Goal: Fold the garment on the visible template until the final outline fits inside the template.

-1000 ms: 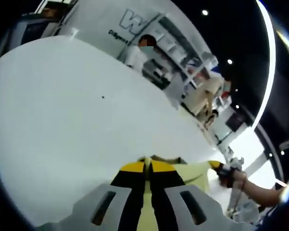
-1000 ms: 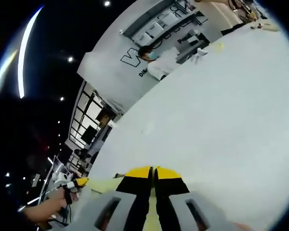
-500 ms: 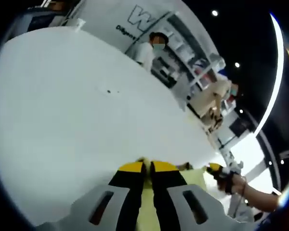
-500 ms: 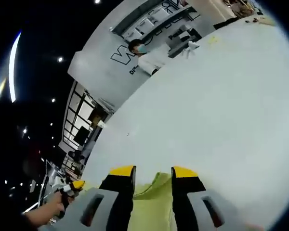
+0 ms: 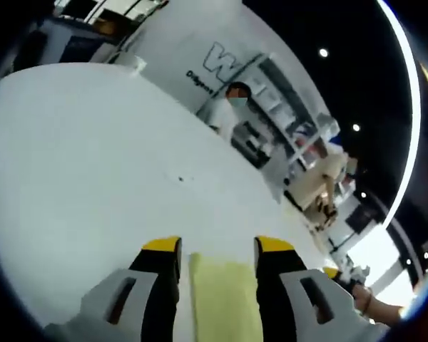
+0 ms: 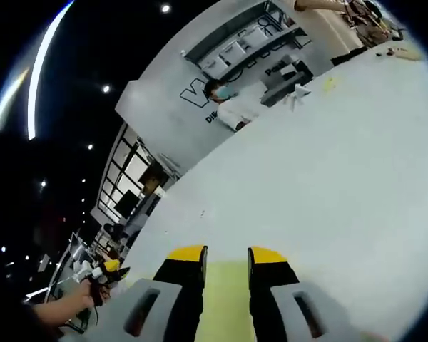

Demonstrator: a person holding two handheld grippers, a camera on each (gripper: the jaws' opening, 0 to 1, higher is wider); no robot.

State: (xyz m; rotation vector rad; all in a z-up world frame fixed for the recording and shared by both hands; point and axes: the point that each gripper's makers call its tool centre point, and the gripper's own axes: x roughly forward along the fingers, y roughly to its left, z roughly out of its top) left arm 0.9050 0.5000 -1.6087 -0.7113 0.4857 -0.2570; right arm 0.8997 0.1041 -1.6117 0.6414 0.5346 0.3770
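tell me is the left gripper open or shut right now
Open. In the left gripper view the left gripper has its yellow-tipped jaws apart, with the yellow garment lying between them.

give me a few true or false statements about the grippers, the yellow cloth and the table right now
1. The left gripper has its jaws apart. True.
2. The pale yellow fabric garment shows between the left gripper's jaws. True.
3. The right gripper is clamped shut on the garment. False: its jaws stand apart, with yellow fabric showing in the gap.
4. The table is dark wood. False: it is a plain white surface.
5. A person in a white top stands beyond the table. True.
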